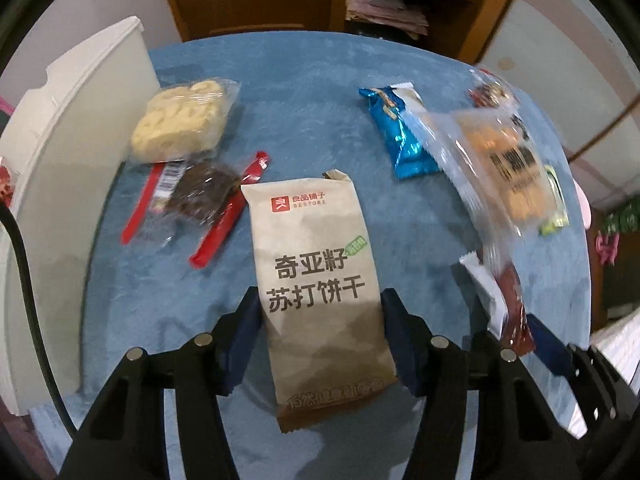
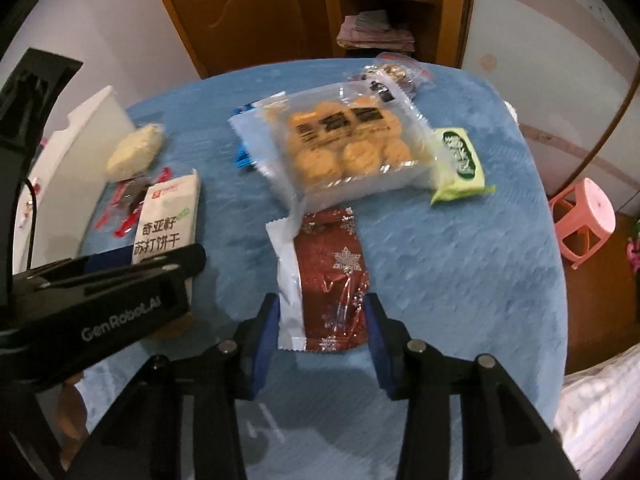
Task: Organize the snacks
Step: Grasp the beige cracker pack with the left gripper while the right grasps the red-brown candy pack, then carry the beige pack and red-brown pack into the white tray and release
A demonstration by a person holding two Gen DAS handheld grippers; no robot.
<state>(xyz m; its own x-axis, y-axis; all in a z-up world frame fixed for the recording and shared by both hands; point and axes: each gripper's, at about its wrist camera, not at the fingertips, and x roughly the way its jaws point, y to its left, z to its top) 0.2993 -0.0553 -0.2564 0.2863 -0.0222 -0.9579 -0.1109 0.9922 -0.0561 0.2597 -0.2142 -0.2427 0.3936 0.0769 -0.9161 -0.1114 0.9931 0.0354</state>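
Observation:
A brown paper cracker packet (image 1: 316,272) lies lengthwise on the blue cloth, and my left gripper (image 1: 320,308) is shut on its long sides. To its right, a dark red snowflake packet with a white edge (image 2: 332,276) sits between the blue pads of my right gripper (image 2: 320,312), which press on both its sides. In the right wrist view, the left gripper's black body (image 2: 120,292) covers the near end of the cracker packet (image 2: 168,220). The red packet (image 1: 512,312) also shows at the right of the left wrist view.
On the round blue-covered table (image 1: 312,80) lie a clear bag of round cookies (image 2: 344,140), a blue foil packet (image 1: 400,132), a green packet (image 2: 460,164), pale biscuits (image 1: 180,120) and a dark snack with red strips (image 1: 200,196). A white bin (image 1: 80,140) stands left, a pink stool (image 2: 584,220) right.

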